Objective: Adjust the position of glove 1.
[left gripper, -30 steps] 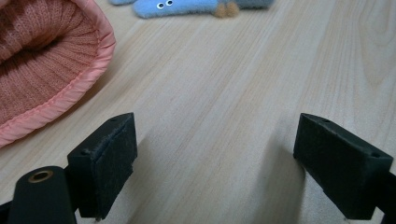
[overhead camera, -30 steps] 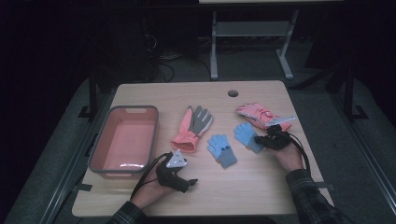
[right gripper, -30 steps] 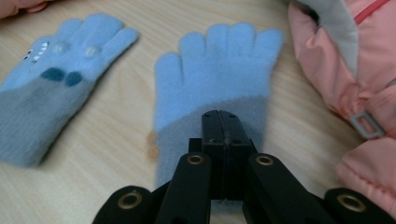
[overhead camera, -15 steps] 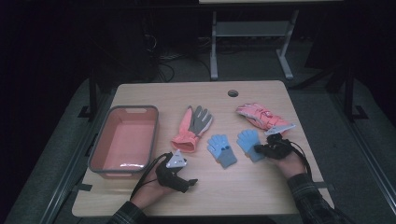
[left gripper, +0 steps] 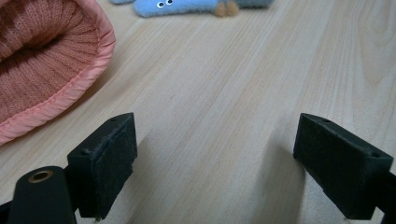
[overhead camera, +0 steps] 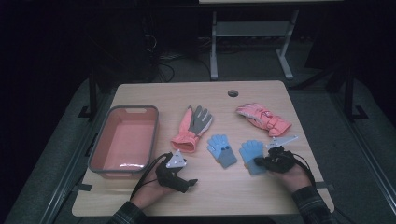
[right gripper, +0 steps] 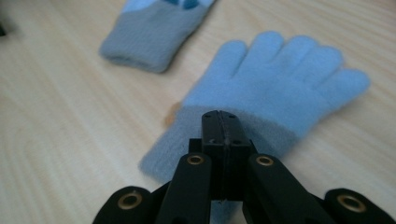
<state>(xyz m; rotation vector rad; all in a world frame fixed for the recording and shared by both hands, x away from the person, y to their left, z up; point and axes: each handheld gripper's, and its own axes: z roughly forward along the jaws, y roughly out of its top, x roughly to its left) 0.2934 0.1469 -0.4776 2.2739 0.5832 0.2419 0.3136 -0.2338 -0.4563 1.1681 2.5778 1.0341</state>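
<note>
- The high view shows the whole wooden table point(overhead camera: 205, 191). A grey bin point(overhead camera: 122, 140) with a pink inside sits on its left part.
- Beside the bin lies a pink and grey glove point(overhead camera: 192, 127). Farther right, near the back edge, lies a pink padded glove point(overhead camera: 263, 118).
- Two small blue gloves lie in the middle front. One blue glove point(overhead camera: 221, 149) with dark spots lies on the left. The other blue glove point(overhead camera: 251, 154) lies just right of it, close to the right gripper point(overhead camera: 259, 162).
- The right gripper view shows what the high view is too small to tell. The right gripper's jaws are pressed tight together, and the tips sit on the grey cuff of the plain blue glove point(right gripper: 275, 88). The pictures do not show if any cloth is pinched between them.
- In that view, the cuff of the other blue glove point(right gripper: 152, 30) lies apart, up and to the left.
- The left gripper point(overhead camera: 187, 183) rests near the front edge, by the bin.
- The left gripper view shows the left gripper's jaws spread wide with just bare wood between them.
- This view also shows the ribbed inside of the pink glove's cuff point(left gripper: 44, 65) up close, and tiny googly eyes on a blue glove point(left gripper: 175, 5) at the top.
</note>
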